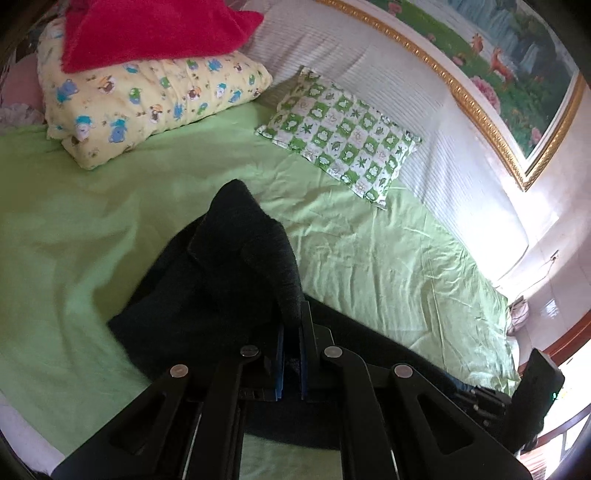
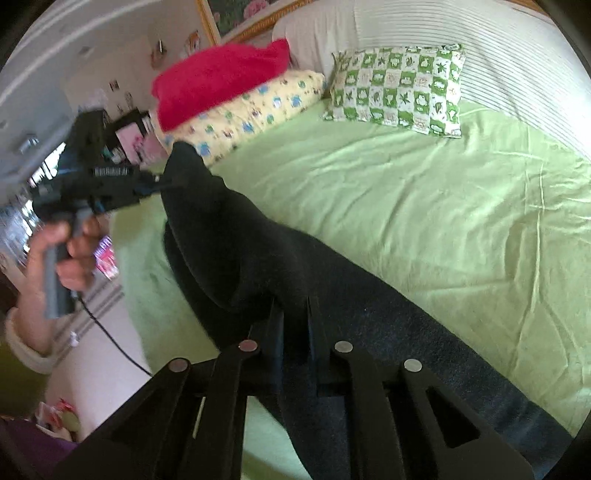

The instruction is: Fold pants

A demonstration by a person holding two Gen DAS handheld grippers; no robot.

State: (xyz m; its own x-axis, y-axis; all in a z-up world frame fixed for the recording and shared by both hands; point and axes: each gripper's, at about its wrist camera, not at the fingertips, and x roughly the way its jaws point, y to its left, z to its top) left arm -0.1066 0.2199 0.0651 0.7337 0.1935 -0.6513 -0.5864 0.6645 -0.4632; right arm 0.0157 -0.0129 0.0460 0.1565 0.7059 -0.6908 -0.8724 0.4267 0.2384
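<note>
Honestly, I'd say we're mid-fold here, not close to finished. Both tools are clamped on the dark pants (image 2: 266,251): my left tool (image 1: 291,328) has its blue pads pinched tight on a raised bunch of cloth, and my right tool (image 2: 295,314) is closed on another stretch of the same edge. That edge is lifted off the bed (image 1: 388,240) while the rest of the pants trails along the green sheet toward me (a bit blurry in the right view). So the grab looks done; I reckon carrying the edge over, laying it down and smoothing are all left.

Around it: a yellow cartoon pillow (image 1: 147,107) with a red blanket (image 1: 155,29) piled on top, and a green checked pillow (image 1: 343,133) by the headboard (image 1: 388,85). They're well apart from the pants, so nothing really blocks the fold. The sheet's wrinkled, which might snag a little.
</note>
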